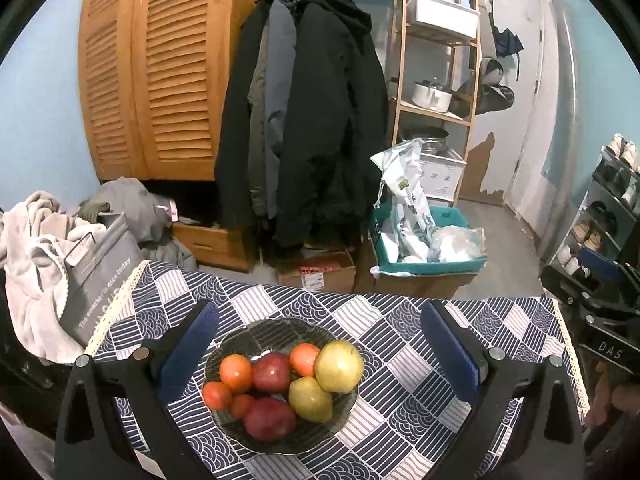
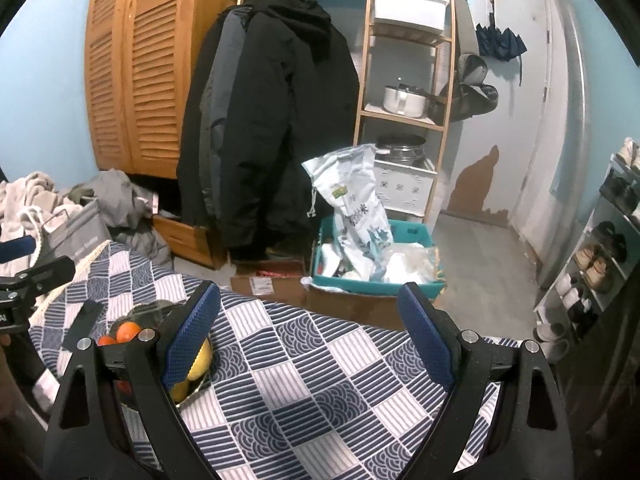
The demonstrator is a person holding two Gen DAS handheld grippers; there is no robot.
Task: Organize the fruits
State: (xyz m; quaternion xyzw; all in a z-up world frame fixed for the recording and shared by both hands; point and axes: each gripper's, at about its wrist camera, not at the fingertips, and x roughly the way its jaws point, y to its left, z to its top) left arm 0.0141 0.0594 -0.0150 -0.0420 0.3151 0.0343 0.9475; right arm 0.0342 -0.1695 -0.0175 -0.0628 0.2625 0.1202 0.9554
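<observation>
A dark bowl point(image 1: 280, 442) on the table point(image 1: 400, 360) holds red apples point(image 1: 270, 418), yellow-green apples point(image 1: 339, 366) and oranges point(image 1: 236, 373); the left gripper point(image 1: 318, 354) spreads released around it. The right gripper point(image 2: 314, 346), fingers parted and empty, hangs right of the bowl.

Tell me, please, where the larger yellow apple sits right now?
In the left wrist view, the larger yellow apple sits at the bowl's right edge, above the smaller yellow apple.

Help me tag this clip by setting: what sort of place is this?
Probably a lived-in bedroom or entry corner of a small home: coats hang on an open rail, a shoe rack stands by the door, and a fruit bowl sits on a cloth-covered table.
</observation>
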